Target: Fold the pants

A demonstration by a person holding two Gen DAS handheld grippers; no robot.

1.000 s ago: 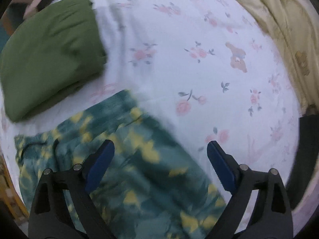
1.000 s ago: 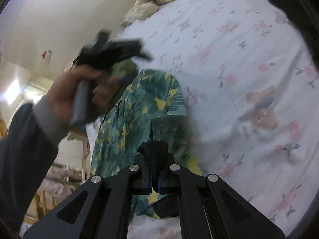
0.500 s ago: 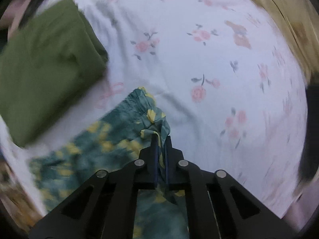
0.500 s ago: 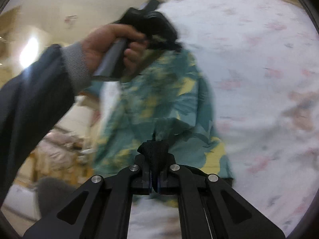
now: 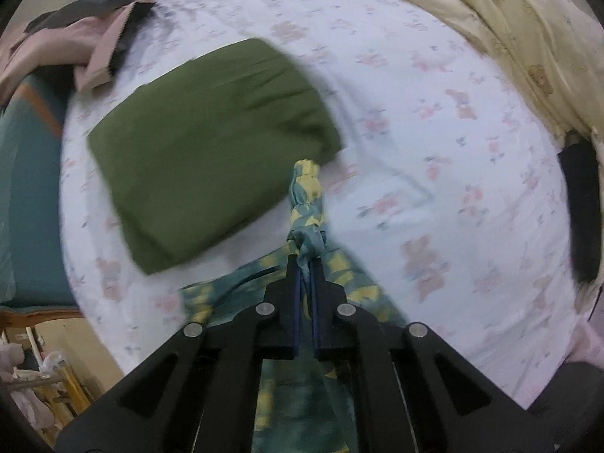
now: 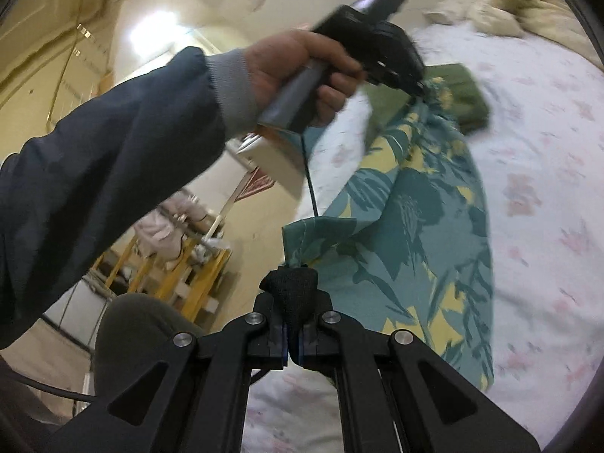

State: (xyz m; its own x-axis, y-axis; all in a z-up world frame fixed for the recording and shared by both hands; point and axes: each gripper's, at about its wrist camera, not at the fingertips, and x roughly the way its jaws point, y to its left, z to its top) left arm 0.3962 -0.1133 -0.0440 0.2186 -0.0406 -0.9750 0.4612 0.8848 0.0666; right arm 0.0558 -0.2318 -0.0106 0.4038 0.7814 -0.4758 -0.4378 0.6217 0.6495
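The teal pants with yellow leaf print [image 6: 422, 226] hang stretched between both grippers above the floral bed sheet [image 5: 434, 151]. My left gripper [image 5: 306, 260] is shut on a bunched edge of the pants [image 5: 307, 204], which sticks out past the fingertips. In the right wrist view the left gripper [image 6: 415, 83] is held high by a hand [image 6: 302, 71] in a dark sleeve. My right gripper [image 6: 293, 283] is shut on the pants' near corner, with black cloth wadded over its tips.
A folded olive-green garment [image 5: 211, 143] lies on the sheet behind the pants. A cream duvet [image 5: 509, 30] is heaped at the far right. Pink and dark clothes [image 5: 87, 37] sit at the far left; a black item [image 5: 581, 207] at the right edge. Wooden furniture [image 6: 181, 275] stands beside the bed.
The left gripper shut on the pants' edge and rose with it. Both grippers lifted, pulling the pants up off the sheet; the right one rolled and stayed shut.
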